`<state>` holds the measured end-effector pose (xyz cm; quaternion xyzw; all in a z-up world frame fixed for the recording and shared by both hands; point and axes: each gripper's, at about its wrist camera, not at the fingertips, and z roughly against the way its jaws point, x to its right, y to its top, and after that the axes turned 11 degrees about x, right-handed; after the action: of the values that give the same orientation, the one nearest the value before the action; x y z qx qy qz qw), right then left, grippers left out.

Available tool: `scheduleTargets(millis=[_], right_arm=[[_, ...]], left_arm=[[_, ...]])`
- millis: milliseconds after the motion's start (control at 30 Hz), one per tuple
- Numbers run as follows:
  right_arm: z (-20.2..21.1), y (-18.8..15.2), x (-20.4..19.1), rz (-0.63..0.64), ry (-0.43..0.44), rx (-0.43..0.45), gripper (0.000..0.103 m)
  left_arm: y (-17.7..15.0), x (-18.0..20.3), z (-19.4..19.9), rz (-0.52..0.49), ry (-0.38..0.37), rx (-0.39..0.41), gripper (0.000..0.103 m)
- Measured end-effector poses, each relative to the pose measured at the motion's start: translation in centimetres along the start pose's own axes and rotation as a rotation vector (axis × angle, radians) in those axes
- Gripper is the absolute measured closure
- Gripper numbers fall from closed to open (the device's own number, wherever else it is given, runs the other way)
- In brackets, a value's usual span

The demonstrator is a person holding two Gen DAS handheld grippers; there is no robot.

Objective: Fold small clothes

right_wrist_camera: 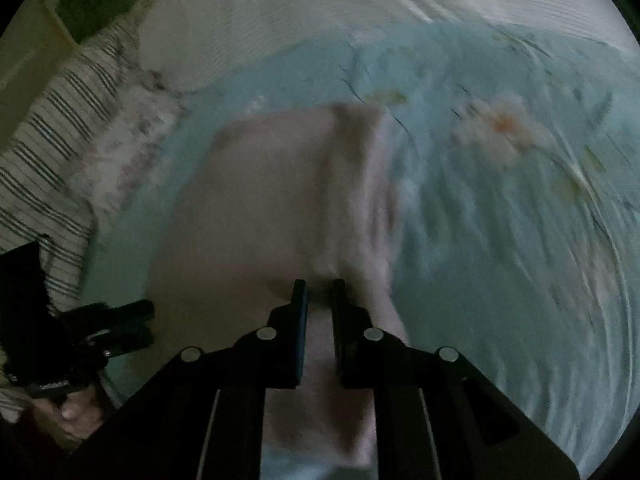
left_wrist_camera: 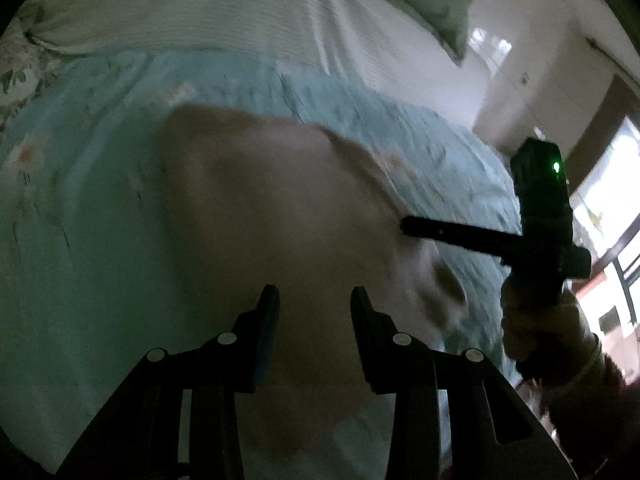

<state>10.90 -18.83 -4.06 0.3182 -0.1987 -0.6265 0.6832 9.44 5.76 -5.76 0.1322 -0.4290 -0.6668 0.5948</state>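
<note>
garment: pale pink cloth (left_wrist_camera: 280,208), blurry, mid-frame on the light blue floral quilt (left_wrist_camera: 80,220)
left gripper (left_wrist_camera: 315,300): fingers spread, nothing between them
right gripper (right_wrist_camera: 319,294): 2 fingers pinching the pink cloth's edge

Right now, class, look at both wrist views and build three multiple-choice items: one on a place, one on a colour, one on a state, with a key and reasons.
1. Where does the pink garment lie?
A. on the light blue floral quilt
B. on a wooden floor
C. in a basket

2. What colour is the small light on the right gripper device?
A. red
B. green
C. blue

3. How do the left gripper jaws stand?
A. clamped on a sock
B. out of view
C. apart, over the garment

Key: 1 A, blue quilt surrounds the garment; 2 B, a green dot glows; 3 C, a clear gap shows between the fingers.
</note>
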Motion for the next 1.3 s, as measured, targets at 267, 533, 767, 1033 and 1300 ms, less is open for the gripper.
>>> scheduleTargets(millis=[267, 533, 767, 1033, 1300], right_arm=[[0.1, -1.0, -0.6, 0.037, -0.043, -0.016, 0.09], [0.7, -2.2, -1.9, 0.129, -0.109, -0.043, 0.088], [1.8, -2.8, -1.8, 0.128, -0.115, -0.056, 0.087], [2.2, -3.5, -2.1, 0.127, -0.129, -0.063, 0.085], [2.8, -4.1, -1.9, 0.107, -0.128, -0.062, 0.081]], left_arm=[[-3.1, -0.4, -1.8, -0.003, 0.079, -0.062, 0.069], [-3.3, 0.3, -1.5, -0.023, 0.11, -0.057, 0.069], [-3.9, 0.0, -0.7, -0.029, 0.114, -0.057, 0.069], [-3.9, -0.2, -0.1, -0.036, 0.126, -0.054, 0.068], [-4.3, -0.6, 0.6, -0.044, 0.133, -0.062, 0.065]])
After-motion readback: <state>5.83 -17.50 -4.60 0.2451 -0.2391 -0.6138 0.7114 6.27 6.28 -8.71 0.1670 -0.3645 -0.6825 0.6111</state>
